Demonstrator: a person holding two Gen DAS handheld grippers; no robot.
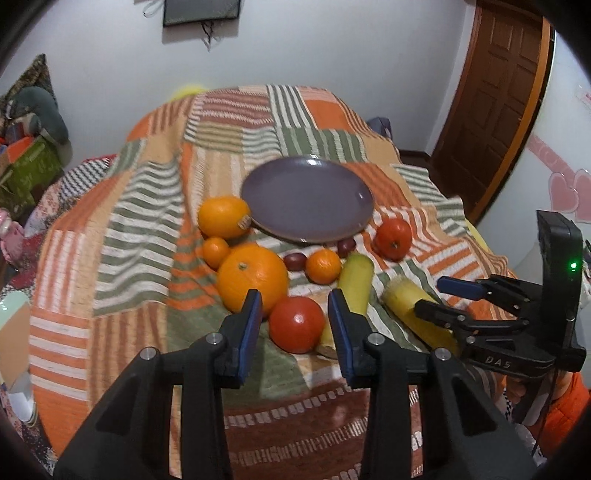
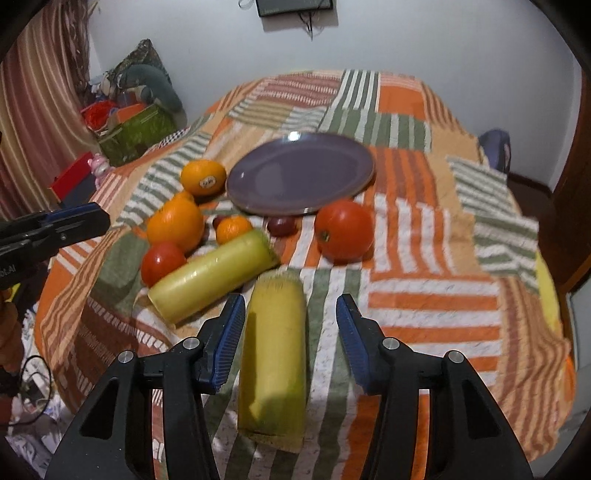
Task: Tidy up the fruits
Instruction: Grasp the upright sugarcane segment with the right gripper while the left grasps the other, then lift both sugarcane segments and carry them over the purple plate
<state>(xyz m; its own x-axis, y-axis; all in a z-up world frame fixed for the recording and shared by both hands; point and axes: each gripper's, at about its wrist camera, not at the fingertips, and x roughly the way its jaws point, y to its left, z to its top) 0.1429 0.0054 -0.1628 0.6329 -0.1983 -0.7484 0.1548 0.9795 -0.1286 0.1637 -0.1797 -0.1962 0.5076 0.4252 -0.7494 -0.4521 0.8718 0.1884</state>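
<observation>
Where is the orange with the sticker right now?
The stickered orange lies on the patchwork cloth just left of the purple plate in both wrist views, at the far end of the fruit cluster, with a small mandarin just in front.

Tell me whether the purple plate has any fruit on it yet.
Empty. The purple plate shows only bare glaze in both views; the oranges, tomatoes and other pieces all lie on the striped cloth around it.

Noted: patchwork cloth of orange, green and white stripes (image 2: pixel 424 295) draped over the table. Brown panelled wooden door (image 1: pixel 495 92) at right. Dark framed rectangular panel (image 1: pixel 201 11) hung on white wall. Green cardboard box (image 2: pixel 136 133) among clutter at left, beside striped curtain (image 2: pixel 40 110).
</observation>
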